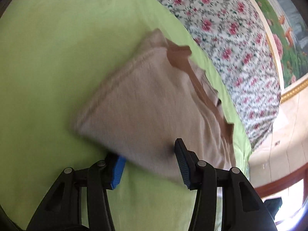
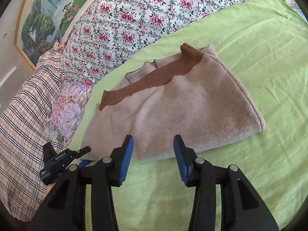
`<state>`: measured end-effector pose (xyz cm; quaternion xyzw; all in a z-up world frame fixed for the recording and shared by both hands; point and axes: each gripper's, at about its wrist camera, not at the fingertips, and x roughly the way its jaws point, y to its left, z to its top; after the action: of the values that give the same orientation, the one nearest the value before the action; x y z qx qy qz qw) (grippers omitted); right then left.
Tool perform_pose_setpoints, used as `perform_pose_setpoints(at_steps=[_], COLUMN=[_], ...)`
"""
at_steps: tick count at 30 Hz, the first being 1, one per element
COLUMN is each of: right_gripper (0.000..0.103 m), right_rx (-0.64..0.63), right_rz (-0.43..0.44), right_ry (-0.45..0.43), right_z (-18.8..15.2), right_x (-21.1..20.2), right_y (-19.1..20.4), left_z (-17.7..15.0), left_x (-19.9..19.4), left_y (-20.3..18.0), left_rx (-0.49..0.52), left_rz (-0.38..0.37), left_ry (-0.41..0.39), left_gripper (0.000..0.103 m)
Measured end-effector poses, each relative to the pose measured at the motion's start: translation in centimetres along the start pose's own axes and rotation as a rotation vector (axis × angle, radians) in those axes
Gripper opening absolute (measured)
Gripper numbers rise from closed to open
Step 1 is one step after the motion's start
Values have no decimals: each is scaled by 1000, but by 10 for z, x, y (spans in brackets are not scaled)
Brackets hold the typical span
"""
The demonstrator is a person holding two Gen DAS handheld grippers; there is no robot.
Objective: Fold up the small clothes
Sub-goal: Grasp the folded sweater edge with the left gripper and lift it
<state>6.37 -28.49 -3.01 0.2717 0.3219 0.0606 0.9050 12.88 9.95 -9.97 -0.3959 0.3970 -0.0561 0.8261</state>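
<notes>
A small beige fleece garment (image 2: 182, 104) with a brown ribbed trim (image 2: 154, 79) lies folded on the green sheet (image 2: 259, 57). It also shows in the left wrist view (image 1: 146, 104), blurred. My left gripper (image 1: 148, 154) is open, its jaws set either side of the garment's near edge, with cloth between them. My right gripper (image 2: 153, 144) is open and empty at the garment's near edge. The left gripper's tip (image 2: 77, 152) shows at the garment's left corner in the right wrist view.
A floral quilt (image 2: 134, 19) is bunched along the far side of the bed. A plaid cloth (image 2: 25, 115) and a purple-flowered pillow (image 2: 65, 107) lie at the left. A framed landscape picture (image 2: 48, 9) hangs on the wall. The bed's edge and the floor (image 1: 279, 144) lie at right in the left wrist view.
</notes>
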Motion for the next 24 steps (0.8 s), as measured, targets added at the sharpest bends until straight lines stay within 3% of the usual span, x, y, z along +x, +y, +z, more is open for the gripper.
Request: perform_pose_setpoints(at_steps=[3, 7, 8, 10, 13, 17, 21, 22, 24], right_gripper=[45, 45, 45, 45, 45, 45, 47, 48, 72], right_rx=[-3, -18, -16, -10, -12, 17, 125, 150, 189], right_rz=[2, -10, -16, 1, 2, 66, 203, 243, 338], right_ry=[2, 27, 42, 82, 131, 194, 269, 283, 333], right_z=[10, 33, 40, 56, 73, 95, 115, 119, 127], right_x=[7, 26, 32, 46, 59, 72, 93, 97, 114], right_y=[-3, -13, -16, -24, -31, -41, -49, -49, -44], left_z=[13, 24, 26, 28, 29, 20, -5, -14, -33], left_x=[9, 18, 20, 19, 11, 2, 11, 16, 31], left_y=[3, -8, -12, -22, -48, -100, -151, -162, -181], left_rx=[-35, -4, 11, 48, 131, 280, 433, 477, 554], left_rz=[-3, 24, 37, 55, 56, 8, -47, -53, -56], left_ry=[-26, -52, -65, -91, -133, -161, -129, -116, -84], left_gripper=[50, 45, 30, 19, 14, 13, 12, 11, 10])
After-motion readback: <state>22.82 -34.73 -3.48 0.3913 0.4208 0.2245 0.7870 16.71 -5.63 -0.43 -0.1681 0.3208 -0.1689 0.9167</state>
